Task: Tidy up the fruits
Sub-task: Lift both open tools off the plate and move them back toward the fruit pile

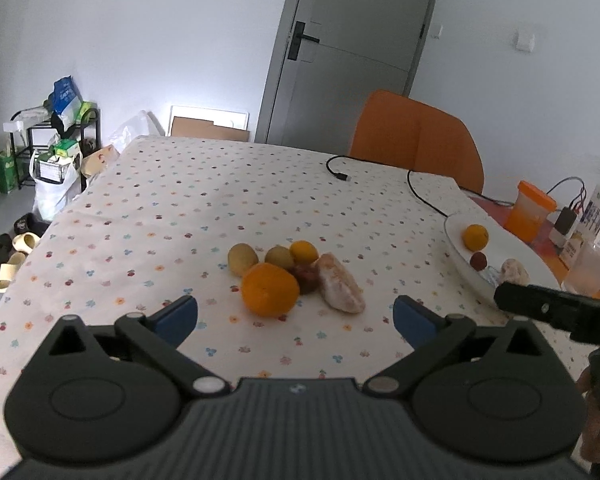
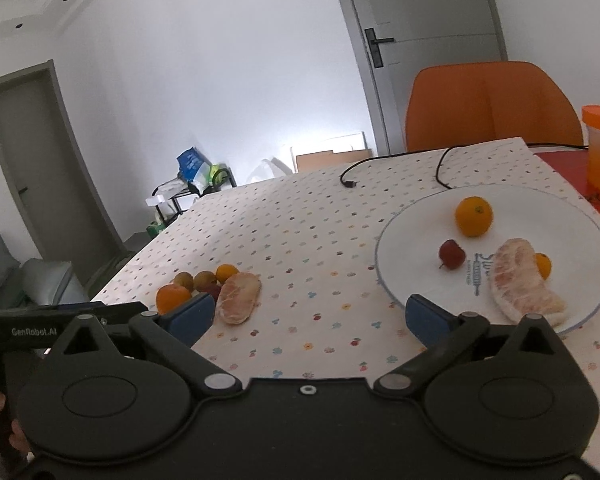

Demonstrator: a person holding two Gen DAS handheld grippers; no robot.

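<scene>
Transferring fruit was midway: both hand-held grippers, left (image 1: 295,316) and right (image 2: 310,314), were spread, empty; next, grasp the large orange (image 1: 270,289) for the plate (image 2: 404,236).

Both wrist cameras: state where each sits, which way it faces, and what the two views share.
Left wrist: on the left gripper, jaws open, facing the fruit pile on the table; the right gripper's black body shows at right.
Right wrist: on the right gripper, jaws open, facing the white plate and the orange chair; the left gripper's body shows at left.
Shared: pile, plate, black cable, chair, grey door.
</scene>
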